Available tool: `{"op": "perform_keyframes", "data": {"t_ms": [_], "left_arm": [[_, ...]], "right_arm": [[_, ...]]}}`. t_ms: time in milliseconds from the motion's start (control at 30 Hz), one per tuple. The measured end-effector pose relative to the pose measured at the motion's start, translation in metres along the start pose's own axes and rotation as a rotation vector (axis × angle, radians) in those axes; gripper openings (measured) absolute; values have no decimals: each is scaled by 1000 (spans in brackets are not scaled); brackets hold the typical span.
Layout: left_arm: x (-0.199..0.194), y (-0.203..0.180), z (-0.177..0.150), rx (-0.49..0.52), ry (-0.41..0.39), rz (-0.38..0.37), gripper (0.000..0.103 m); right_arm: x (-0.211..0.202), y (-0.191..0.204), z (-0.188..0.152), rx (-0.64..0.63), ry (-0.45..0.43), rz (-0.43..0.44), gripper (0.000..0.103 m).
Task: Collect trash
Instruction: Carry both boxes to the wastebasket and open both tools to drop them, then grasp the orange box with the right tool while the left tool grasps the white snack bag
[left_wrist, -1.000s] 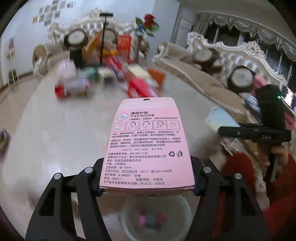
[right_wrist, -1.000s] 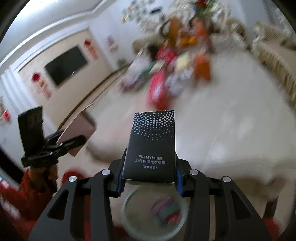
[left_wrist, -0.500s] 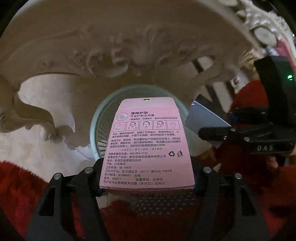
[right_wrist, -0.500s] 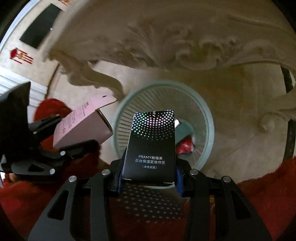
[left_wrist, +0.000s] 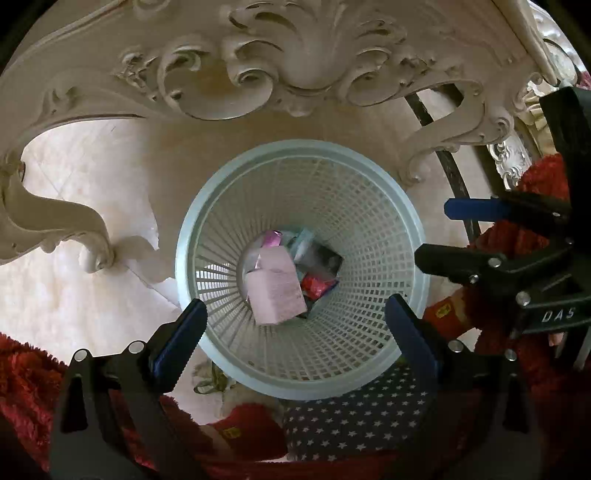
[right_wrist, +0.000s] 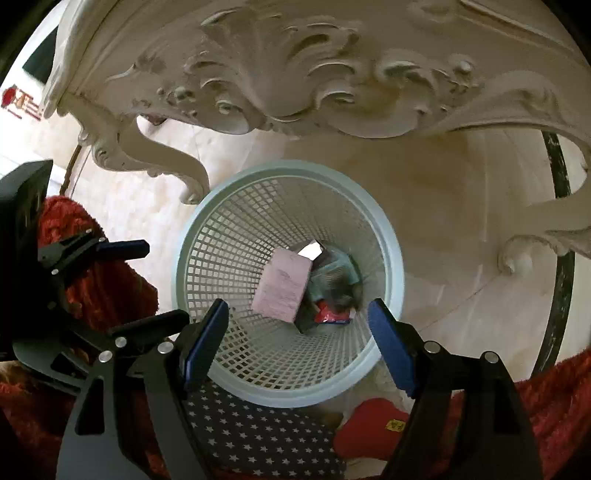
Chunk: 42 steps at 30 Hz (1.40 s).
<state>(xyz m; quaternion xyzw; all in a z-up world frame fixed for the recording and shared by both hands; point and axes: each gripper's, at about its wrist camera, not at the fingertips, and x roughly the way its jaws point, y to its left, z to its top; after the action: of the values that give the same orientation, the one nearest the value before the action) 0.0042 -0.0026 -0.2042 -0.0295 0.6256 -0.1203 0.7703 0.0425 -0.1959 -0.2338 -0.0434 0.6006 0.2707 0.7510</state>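
Where legible, "DAS" on right claw (left_wrist: 436, 232)

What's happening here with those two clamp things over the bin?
A person is tidying up trash with a handheld gripper in each hand. Both the left gripper and the right gripper hang above a pale mesh wastebasket, jaws opening and empty. A pink box lies inside on other wrappers.

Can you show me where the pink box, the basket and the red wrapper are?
Pink box (left_wrist: 275, 291): left wrist view, on its broad printed face.
Basket (left_wrist: 373, 236): left wrist view, on its inner mesh wall.
Red wrapper (left_wrist: 316, 286): left wrist view, on its visible middle.
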Motion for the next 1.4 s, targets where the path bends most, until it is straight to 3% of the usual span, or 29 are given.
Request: {"op": "perform_keyframes", "data": {"t_ms": [233,367,500,567,633,733,767,833,967,1067,1133,1267,1400], "left_arm": [[-18,3,-4,-7,-53,-4,94],[-51,5,-9,2,-115,6,94],[-113,9,-15,-5,-222,-46,94],[-153,11,-12,-11,-317,-99,94],[-190,16,-1,-7,-427,-79,94],[-219,27,27,12,-543,32,94],[-226,34,48,19,-585,89,94],[-231,47,81,15,-631,133,94],[-229,73,152,14,-670,207,94],[-227,91,197,-12,-708,211,94],[-226,101,223,-56,-718,205,94],[-216,116,279,-190,-679,265,94],[-199,119,307,-331,-615,259,94]], "right_arm": [[-19,-8,-9,19,-18,26,74],[-51,-4,-16,-1,-78,27,74],[-112,5,-21,-59,-205,54,74],[-146,12,-16,-93,-299,68,74],[-177,18,-3,-116,-409,54,74],[-197,25,26,-126,-539,4,74],[-199,27,36,-124,-562,-15,74],[-200,35,66,-131,-615,-39,74],[-193,47,114,-157,-655,-116,74],[-180,42,152,-133,-624,-143,74],[-171,38,173,-113,-602,-152,74],[-156,27,193,-71,-568,-138,74],[-155,25,201,-73,-552,-130,74]]}}
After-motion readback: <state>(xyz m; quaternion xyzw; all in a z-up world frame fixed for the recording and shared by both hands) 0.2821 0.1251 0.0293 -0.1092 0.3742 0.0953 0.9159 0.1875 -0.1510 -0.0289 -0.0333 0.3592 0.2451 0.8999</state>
